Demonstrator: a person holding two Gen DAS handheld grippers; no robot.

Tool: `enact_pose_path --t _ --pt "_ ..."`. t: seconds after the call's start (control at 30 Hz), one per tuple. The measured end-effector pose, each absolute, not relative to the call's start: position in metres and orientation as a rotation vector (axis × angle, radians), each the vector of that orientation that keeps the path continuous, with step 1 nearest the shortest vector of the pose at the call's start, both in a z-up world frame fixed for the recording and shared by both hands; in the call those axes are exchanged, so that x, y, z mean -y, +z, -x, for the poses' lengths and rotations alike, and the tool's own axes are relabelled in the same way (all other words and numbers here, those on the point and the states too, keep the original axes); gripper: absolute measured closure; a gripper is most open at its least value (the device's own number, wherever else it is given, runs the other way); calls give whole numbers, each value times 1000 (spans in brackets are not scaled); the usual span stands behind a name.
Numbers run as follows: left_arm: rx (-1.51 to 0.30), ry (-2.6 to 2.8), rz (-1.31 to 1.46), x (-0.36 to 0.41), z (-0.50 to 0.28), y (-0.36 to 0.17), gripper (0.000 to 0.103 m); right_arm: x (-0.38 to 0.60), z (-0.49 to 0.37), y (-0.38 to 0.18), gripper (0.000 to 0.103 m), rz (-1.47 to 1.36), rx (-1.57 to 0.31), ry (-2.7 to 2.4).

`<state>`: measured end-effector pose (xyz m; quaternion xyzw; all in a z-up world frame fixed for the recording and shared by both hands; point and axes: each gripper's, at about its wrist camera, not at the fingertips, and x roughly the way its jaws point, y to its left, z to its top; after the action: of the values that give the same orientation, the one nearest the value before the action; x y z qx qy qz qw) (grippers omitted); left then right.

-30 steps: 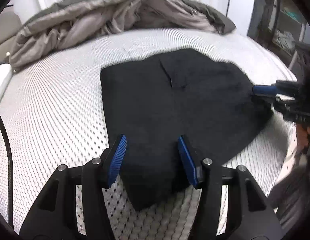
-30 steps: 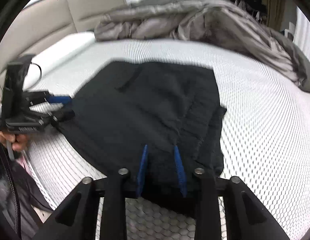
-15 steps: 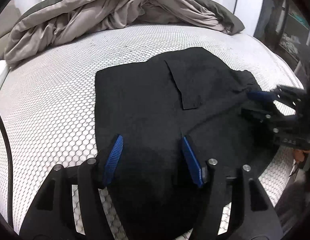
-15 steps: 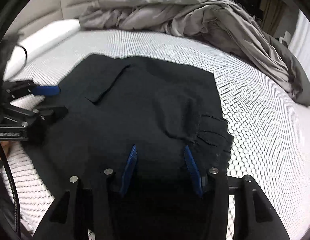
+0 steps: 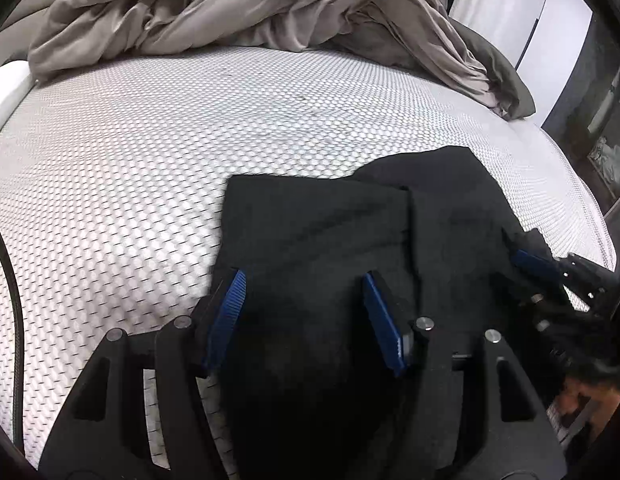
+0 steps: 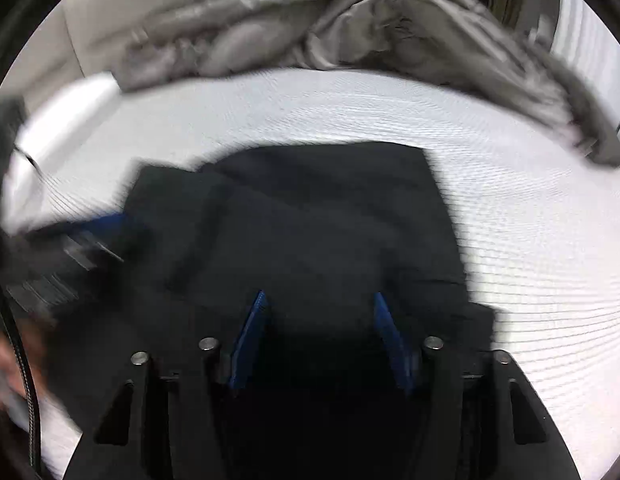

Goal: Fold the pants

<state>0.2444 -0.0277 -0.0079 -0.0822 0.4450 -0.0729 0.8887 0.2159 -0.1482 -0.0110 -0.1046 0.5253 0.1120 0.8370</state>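
Left gripper (image 5: 304, 308): jaws stand apart, blue pads well separated, held over the near part of the black pants (image 5: 349, 240). Dark cloth fills the gap between the pads, but neither pad visibly presses on it; cloth bulges up toward the camera, so contact at the tips cannot be told for sure. Jaw gap has widened a little within the last second and now holds steady.

Right gripper (image 6: 319, 316): jaws also apart, somewhat narrower than the left. They opened and have just been closing again, with pants (image 6: 310, 232) fabric lying between the pads. No clear pinch seen; the view is motion-blurred. In the left wrist view the right gripper (image 5: 537, 268) shows at the right edge of the garment, one blue pad resting at the cloth's rim. In the right wrist view the left gripper (image 6: 90, 236) shows as a blurred dark shape with a blue streak at the garment's left edge.

Pants: partly folded, one layer lapped over another, lying on the white honeycomb-patterned mattress (image 5: 130, 180) at its near side.

Beyond: a crumpled grey-beige duvet (image 5: 250, 8) heaped along the far side of the mattress, well apart from the pants. A black cable (image 5: 12, 300) runs down the left edge of the left wrist view.
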Motion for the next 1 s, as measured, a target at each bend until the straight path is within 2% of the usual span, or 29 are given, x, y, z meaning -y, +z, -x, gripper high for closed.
enact_pose_path --t 0.03,0.1,0.17,0.23,0.37,0.43,0.53,0.57,0.67,0.9,1.0 --pt "-923 -153 174 24 -242 -7 44 155 -213 -9 62 212 -1119 250" --pt "-934 -134 188 13 -231 -2 44 169 -202 6 58 137 -1103 317" --pt "-934 -128 213 2 -216 2 44 184 -190 24 33 69 -1063 372" --pt "-942 -122 239 -10 -201 0 42 206 -179 37 29 23 -1016 351" --pt "-970 -146 335 -27 -163 -12 41 247 -184 18 29 -152 -1118 305" --pt "-953 -149 335 -27 -158 -13 43 261 -193 -6 35 -296 -1214 295" --pt "-947 -196 330 -22 -170 -11 67 264 -192 -19 47 -415 -1220 296" --pt "-946 -202 334 -21 -175 -10 69 262 -192 -19 53 -444 -1208 301" --pt "-952 -157 300 -15 -191 -6 69 250 -198 -24 56 -463 -1204 309" --pt "-935 -137 269 -11 -191 -1 69 238 -187 -21 56 -365 -1199 298" --pt "-916 -93 192 -6 -181 5 66 235 -179 -12 41 -291 -1183 284"
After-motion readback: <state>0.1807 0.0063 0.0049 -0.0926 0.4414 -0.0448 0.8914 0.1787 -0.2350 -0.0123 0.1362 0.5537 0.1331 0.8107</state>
